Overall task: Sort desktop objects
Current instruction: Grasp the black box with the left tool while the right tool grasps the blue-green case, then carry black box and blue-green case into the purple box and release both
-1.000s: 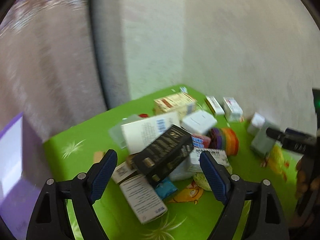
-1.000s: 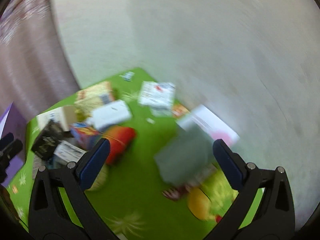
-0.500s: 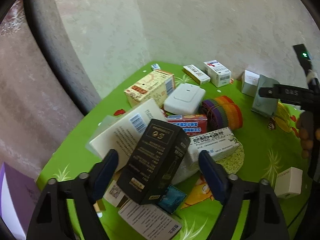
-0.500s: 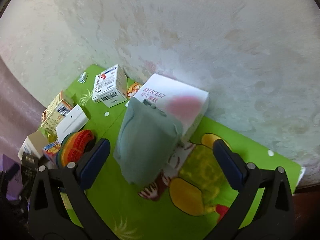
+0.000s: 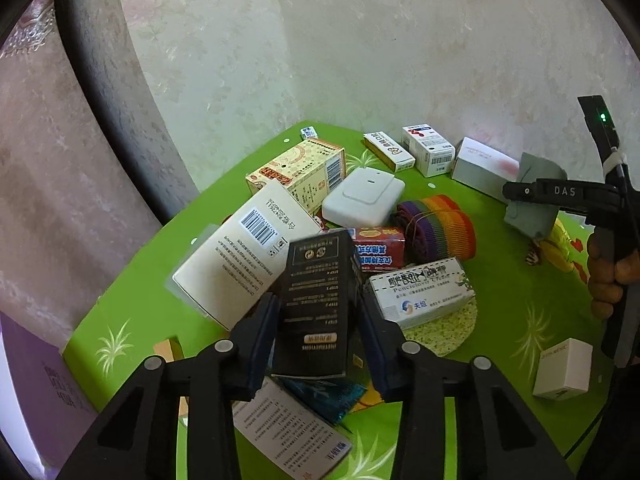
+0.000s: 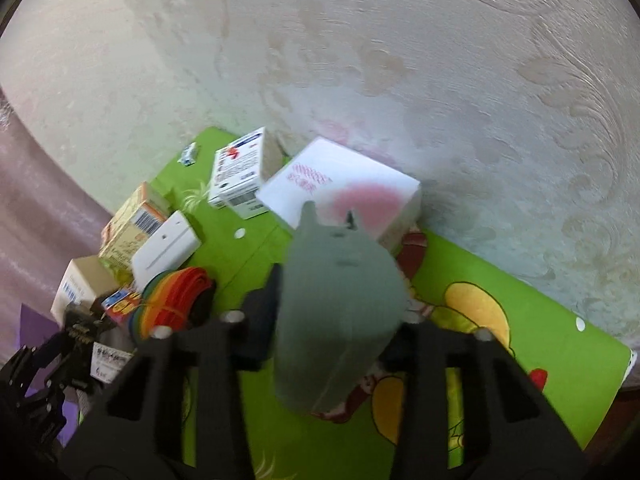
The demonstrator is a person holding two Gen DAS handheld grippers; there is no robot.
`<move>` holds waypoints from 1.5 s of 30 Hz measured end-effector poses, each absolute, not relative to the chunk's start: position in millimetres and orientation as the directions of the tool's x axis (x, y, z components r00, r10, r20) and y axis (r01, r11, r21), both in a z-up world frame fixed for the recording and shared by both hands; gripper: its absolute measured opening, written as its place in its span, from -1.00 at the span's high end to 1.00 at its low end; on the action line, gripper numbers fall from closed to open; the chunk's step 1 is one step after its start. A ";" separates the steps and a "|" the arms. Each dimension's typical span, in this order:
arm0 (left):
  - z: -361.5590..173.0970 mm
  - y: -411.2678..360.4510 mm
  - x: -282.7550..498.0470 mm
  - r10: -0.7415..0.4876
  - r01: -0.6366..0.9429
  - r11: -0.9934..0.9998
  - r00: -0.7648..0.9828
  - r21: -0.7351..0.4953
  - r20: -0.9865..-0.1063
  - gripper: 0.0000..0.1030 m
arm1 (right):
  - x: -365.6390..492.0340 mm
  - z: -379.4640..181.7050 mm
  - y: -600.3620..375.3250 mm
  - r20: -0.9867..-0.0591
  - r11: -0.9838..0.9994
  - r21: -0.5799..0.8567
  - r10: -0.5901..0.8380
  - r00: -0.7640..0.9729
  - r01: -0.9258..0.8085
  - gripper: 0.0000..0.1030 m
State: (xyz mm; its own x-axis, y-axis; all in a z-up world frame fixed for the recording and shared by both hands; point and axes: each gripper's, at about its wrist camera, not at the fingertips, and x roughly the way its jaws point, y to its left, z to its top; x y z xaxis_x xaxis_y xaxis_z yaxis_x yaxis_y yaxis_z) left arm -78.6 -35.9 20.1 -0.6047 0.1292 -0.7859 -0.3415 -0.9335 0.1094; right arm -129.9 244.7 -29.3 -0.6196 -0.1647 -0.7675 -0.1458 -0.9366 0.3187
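A black box with gold print (image 5: pixel 316 308) lies tilted on top of the pile on the green mat (image 5: pixel 500 320). My left gripper (image 5: pixel 318 344) is closing on it, and both blue pads touch its long sides. A grey-green soft pouch (image 6: pixel 340 312) stands beside a white and pink box (image 6: pixel 344 188) at the wall. My right gripper (image 6: pixel 336 320) is closing around the pouch, with its fingers pressed into both flanks. In the left wrist view the right gripper (image 5: pixel 560 196) and the pouch (image 5: pixel 536 172) show at the right edge, with a hand (image 5: pixel 608 268) on the handle.
Around the black box lie a cream barcode box (image 5: pixel 244 256), a yellow carton (image 5: pixel 298 172), a white flat device (image 5: pixel 362 200), a rainbow strap roll (image 5: pixel 440 228), a red box (image 5: pixel 378 252) and a white medicine box (image 5: pixel 420 292). A small white cube (image 5: pixel 564 368) sits front right. The wall is close behind.
Both grippers have closed from wide open: the left onto the black box, the right onto the grey-green pouch. Both dropped slightly toward the table and rolled.
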 end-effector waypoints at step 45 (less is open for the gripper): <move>85.2 -108.7 -2.9 -0.002 0.028 -0.999 -0.744 -0.028 -0.669 0.24 | -88.8 43.9 124.6 -0.634 -0.898 0.322 -0.439 -0.637 0.299 0.29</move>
State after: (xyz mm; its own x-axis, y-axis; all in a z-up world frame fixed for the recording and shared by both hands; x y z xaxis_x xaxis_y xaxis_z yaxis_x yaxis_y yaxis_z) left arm -2.9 -108.7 85.2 -0.7437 -0.0022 -0.6685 0.0283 -0.9992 -0.0282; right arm -88.8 124.6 43.9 -0.6368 -0.4390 -0.6338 0.2989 -0.8983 0.3220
